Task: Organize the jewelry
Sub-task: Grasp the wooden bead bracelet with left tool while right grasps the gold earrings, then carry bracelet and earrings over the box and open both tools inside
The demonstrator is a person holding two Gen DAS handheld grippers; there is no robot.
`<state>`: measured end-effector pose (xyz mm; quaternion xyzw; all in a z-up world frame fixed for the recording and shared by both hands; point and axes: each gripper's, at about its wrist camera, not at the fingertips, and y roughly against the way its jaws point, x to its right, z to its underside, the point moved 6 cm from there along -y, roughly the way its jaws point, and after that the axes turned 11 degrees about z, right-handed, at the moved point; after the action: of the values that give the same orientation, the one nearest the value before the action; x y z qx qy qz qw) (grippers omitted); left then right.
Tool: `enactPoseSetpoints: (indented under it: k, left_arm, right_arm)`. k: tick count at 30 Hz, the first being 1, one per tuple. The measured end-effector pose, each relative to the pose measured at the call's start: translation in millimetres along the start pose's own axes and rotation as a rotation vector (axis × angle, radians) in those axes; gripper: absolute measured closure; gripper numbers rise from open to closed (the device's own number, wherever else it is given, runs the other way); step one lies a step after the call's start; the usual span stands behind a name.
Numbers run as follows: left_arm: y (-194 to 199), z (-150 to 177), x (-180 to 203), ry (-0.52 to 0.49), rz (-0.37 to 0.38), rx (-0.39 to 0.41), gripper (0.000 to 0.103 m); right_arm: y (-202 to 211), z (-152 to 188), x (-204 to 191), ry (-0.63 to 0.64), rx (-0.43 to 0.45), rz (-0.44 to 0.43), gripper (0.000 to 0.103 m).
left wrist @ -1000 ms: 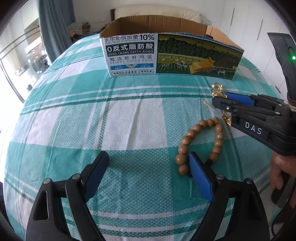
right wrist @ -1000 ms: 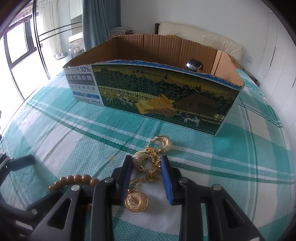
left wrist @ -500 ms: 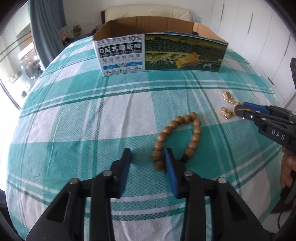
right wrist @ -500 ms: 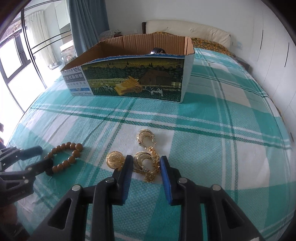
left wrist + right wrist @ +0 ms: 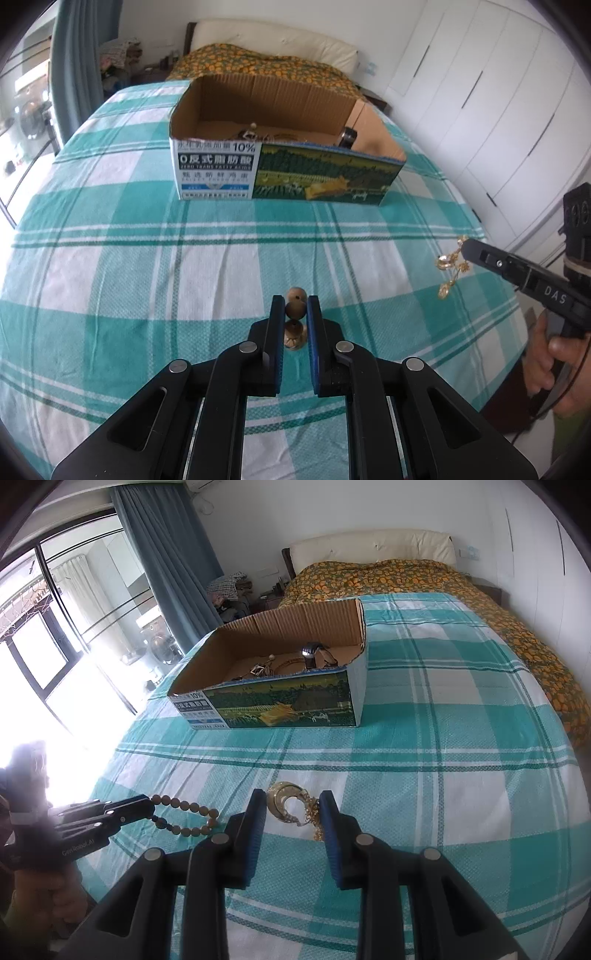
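My left gripper (image 5: 294, 308) is shut on a wooden bead bracelet (image 5: 294, 309) and holds it above the checked bedspread; the bracelet hangs from it in the right wrist view (image 5: 184, 814). My right gripper (image 5: 293, 805) is shut on gold jewelry (image 5: 291, 805), a crescent piece with chains, lifted off the bed. The gold jewelry dangles from the right gripper's tip in the left wrist view (image 5: 452, 266). The open cardboard box (image 5: 280, 173) stands further up the bed, with a watch (image 5: 312, 653) and other pieces inside.
The teal and white checked bedspread (image 5: 443, 738) covers the bed. An orange patterned quilt (image 5: 406, 579) lies behind the box. White wardrobes (image 5: 498, 110) stand to the right, a curtain and window (image 5: 74, 627) to the left.
Both grippers closed on their pieces and rose off the bed. The bracelet and the gold jewelry came up with them, and the box now shows from above.
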<state>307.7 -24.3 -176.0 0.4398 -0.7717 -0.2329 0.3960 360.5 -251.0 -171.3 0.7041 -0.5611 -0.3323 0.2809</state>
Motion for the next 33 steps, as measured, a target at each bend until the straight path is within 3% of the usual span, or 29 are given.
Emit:
enactPoseSetpoints:
  k: [9,19,25,33]
  left_arm:
    - [40.2,-63.2,14.9,-0.049,0.049,0.067,0.094]
    - [49.4,-156.9,16.9,-0.112,0.016,0.144,0.094]
    - [15.5,-201.5,-0.5,-0.115,-0.029,0.132,0.094]
    - [-49.2,-219.6,-30.4,-0.078,-0.088,0.058,0.093]
  right_arm:
    - [21.9,-45.6,-13.5,0.029,0.034,-0.065,0.073]
    - [27.6,-142.8,-37.5,0.083,0.107,-0.1,0.073]
    - [-13.1,-193.7,-54.9,0.115,0.1,-0.097,0.073]
    - [-107.1,-223.5,-53.2,0.142,0.019,-0.039,0.073]
